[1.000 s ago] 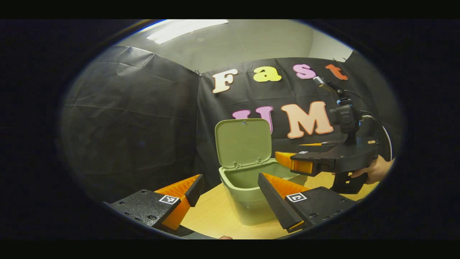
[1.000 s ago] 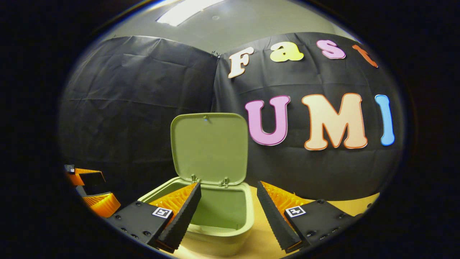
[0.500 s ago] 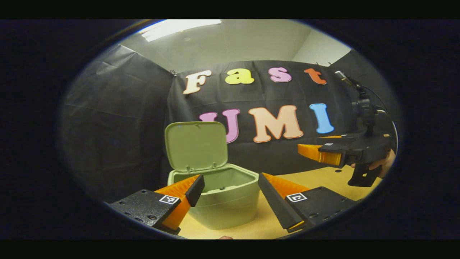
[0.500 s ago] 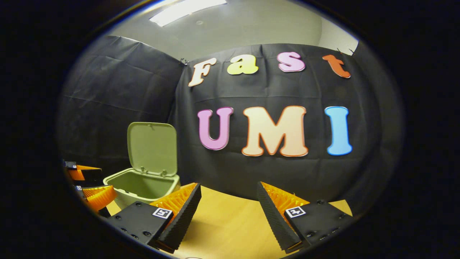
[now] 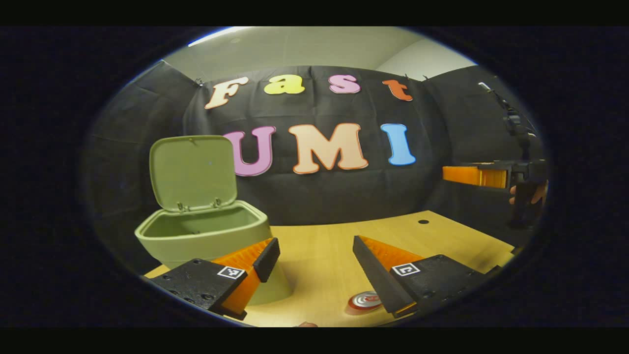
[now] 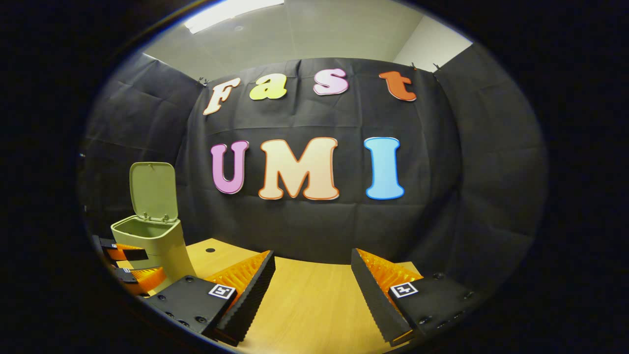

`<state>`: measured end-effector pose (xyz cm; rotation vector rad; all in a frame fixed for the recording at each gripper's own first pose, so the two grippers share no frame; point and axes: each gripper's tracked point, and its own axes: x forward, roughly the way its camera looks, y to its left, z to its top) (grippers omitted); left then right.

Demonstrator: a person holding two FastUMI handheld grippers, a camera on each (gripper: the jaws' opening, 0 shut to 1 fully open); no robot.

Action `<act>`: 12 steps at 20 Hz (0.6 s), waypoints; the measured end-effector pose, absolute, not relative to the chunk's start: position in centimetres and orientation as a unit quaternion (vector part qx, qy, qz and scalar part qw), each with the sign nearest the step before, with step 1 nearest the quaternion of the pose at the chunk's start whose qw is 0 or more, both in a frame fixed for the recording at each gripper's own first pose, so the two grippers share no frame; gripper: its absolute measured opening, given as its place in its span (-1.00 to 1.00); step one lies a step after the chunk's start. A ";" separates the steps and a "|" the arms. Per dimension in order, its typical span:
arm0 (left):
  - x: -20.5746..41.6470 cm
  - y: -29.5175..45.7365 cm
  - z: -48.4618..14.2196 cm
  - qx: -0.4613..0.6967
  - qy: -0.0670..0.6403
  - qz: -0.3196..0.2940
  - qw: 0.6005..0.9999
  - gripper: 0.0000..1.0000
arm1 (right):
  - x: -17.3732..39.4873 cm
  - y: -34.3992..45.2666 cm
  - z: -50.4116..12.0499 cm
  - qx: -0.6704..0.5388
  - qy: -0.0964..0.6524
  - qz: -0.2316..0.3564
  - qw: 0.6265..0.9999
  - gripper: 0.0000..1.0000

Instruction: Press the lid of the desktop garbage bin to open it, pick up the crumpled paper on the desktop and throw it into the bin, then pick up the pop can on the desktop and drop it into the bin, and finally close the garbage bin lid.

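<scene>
The garbage bin stands on the table by its left edge, its lid upright behind the opening. The pop can stands near the table's front edge, well right of the bin.

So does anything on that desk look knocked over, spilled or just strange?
Nothing stands out. The green garbage bin stands upright on the wooden desktop with its lid swung up. A pop can sits near the front edge, partly hidden by the left gripper, so I cannot tell how it lies. No spill shows.
</scene>
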<state>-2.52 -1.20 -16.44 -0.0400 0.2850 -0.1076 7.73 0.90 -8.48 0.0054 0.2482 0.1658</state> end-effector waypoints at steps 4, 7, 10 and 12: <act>-4.0 -4.7 -21.2 -0.030 0.190 -0.076 0.978 0.86 | 5.7 -3.5 -10.4 0.000 0.151 0.052 0.987 0.96; -5.3 -6.7 -24.3 -0.031 0.219 -0.083 0.972 0.86 | 4.6 -5.6 -10.9 0.004 0.162 0.042 0.986 0.96; -6.6 -7.8 -27.5 -0.031 0.250 -0.080 0.964 0.96 | 3.6 -7.5 -11.1 -0.003 0.168 0.030 0.985 0.96; -7.1 -8.2 -29.1 -0.022 0.264 -0.077 0.961 0.87 | 3.1 -8.3 -11.3 -0.006 0.170 0.023 0.985 0.96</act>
